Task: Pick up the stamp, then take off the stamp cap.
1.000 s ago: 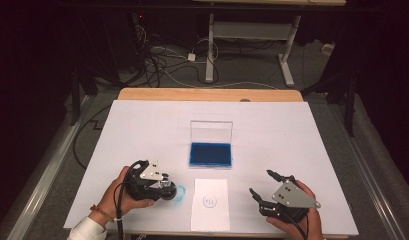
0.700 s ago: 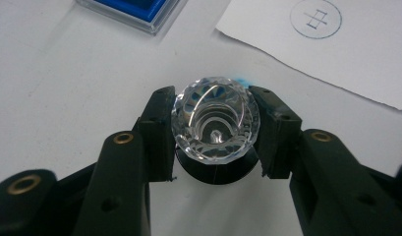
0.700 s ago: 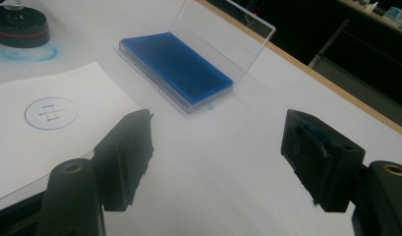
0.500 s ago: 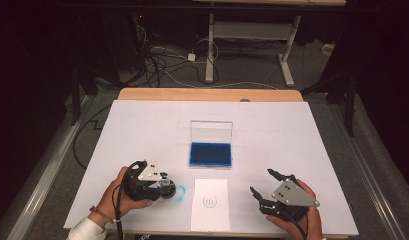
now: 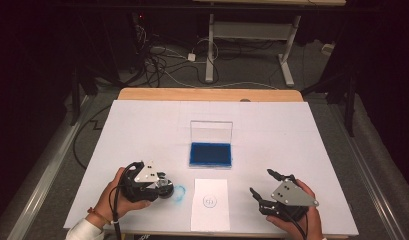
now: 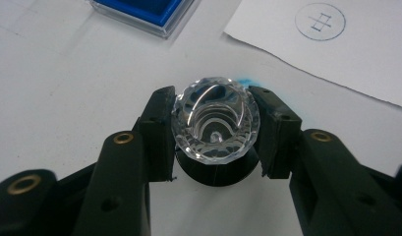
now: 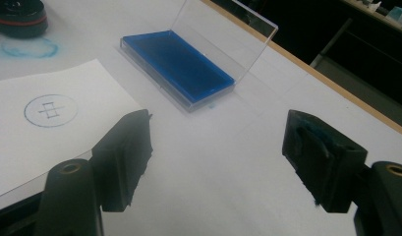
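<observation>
Stamp [image 6: 215,118] clamped by its clear faceted knob in my left gripper [image 5: 159,188], probably standing on the table [image 5: 142,130] beside the paper [image 5: 210,204] for steadiness; right gripper [image 5: 264,192] idle, jaws apart

We saw a table [image 5: 142,125] covered in white, its wooden edge showing at the far side. An open ink pad case [image 5: 210,154] with a blue pad lay near the middle. Nearer us lay a paper sheet [image 5: 209,204] bearing a circled mark, and just left of it a blue ink smudge [image 5: 179,194].
</observation>
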Demonstrator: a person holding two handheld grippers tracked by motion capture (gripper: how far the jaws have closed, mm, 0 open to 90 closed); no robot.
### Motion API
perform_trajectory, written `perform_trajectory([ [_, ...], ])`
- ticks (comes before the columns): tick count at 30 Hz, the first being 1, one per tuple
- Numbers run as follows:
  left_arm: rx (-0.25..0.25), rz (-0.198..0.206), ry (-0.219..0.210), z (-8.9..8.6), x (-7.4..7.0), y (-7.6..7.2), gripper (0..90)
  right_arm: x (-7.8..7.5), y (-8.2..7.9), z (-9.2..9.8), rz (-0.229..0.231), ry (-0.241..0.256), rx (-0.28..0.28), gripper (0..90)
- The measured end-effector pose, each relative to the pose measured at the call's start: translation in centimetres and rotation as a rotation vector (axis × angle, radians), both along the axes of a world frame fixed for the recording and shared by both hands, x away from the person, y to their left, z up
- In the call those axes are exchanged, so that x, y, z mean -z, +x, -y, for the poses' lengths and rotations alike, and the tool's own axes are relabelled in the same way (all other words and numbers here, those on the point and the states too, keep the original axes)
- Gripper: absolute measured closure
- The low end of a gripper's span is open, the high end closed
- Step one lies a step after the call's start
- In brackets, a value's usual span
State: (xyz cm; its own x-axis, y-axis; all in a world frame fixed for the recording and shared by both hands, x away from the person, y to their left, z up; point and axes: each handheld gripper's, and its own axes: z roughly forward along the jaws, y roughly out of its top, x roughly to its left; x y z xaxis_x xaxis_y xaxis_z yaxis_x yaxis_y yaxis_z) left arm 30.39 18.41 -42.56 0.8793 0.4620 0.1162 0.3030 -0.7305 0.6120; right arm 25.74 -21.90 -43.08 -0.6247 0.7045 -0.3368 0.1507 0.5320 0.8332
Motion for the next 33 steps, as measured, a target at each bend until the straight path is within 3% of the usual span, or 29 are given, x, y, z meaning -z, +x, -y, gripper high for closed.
perform_trajectory([
  [11,-0.032,0.040,-0.059,-0.8,-0.6,0.0,54.7,0.2,0.5,0.1,-0.006,0.011,0.017,25.3],
  [33,-0.042,0.074,-0.104,-1.0,-1.8,0.0,54.7,0.4,0.8,-0.3,-0.019,0.001,0.005,24.7],
])
